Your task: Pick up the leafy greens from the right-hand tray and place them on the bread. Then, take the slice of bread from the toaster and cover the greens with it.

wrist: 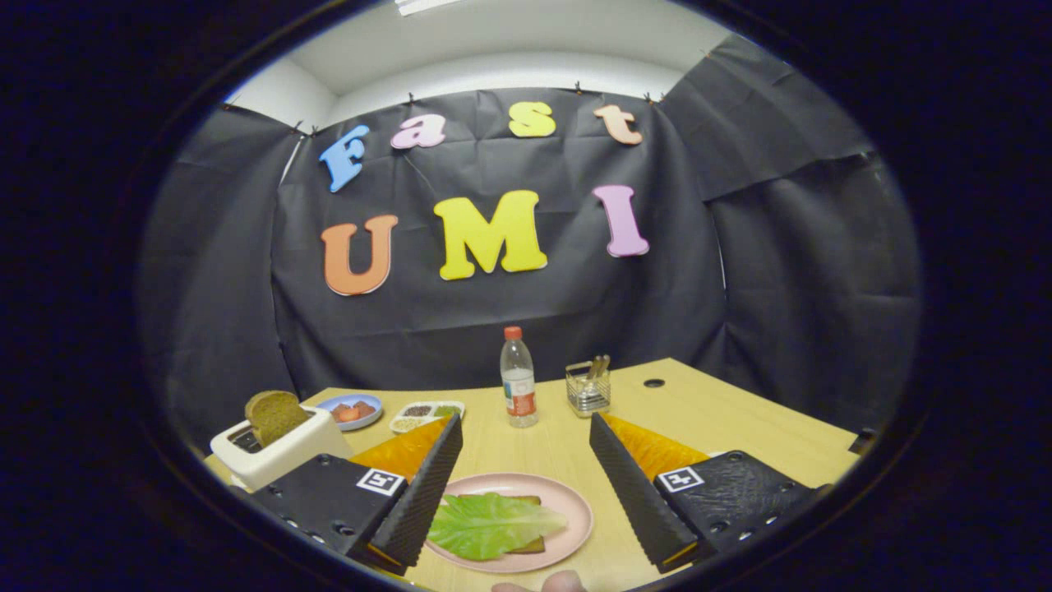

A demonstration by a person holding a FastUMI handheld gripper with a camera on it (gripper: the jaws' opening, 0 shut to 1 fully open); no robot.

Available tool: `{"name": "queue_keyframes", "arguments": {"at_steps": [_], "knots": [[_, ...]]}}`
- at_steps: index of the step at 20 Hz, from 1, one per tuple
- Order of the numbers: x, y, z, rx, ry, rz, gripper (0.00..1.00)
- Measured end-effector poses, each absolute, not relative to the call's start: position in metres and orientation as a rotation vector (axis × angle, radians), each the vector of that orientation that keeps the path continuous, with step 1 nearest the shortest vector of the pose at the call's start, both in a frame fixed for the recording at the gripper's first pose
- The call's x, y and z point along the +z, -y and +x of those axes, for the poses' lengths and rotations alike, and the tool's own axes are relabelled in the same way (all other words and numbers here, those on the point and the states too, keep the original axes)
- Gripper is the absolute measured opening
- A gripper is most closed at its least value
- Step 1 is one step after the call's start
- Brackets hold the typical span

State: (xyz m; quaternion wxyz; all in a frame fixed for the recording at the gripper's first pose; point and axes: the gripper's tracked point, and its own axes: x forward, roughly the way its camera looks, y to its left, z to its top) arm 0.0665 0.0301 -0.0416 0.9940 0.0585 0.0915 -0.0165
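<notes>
Two fingers of my gripper (522, 481) spread wide, empty, above pink plate (579, 514); lettuce (489, 524) lies on bread (534, 544); toaster (283, 448) with bread slice (275, 413) at table's left edge.

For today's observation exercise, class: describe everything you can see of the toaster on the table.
The toaster is a cream-white, boxy appliance that looks like plastic, standing upright on the wooden table beyond the gripper's open fingers, beside a small blue dish. Its top has dark slots, and a slice of brown bread sticks up out of one. One finger hides its lower near corner.
</notes>
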Motion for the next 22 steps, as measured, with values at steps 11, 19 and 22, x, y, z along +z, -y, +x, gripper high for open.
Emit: {"name": "queue_keyframes", "arguments": {"at_steps": [11, 19, 22], "knots": [[-0.011, -0.220, 0.054, 0.173, -0.200, 0.132, 0.96], [-0.065, -0.284, 0.072, 0.174, -0.349, 0.148, 0.93], [-0.076, -0.294, 0.077, 0.180, -0.390, 0.136, 0.85]]}}
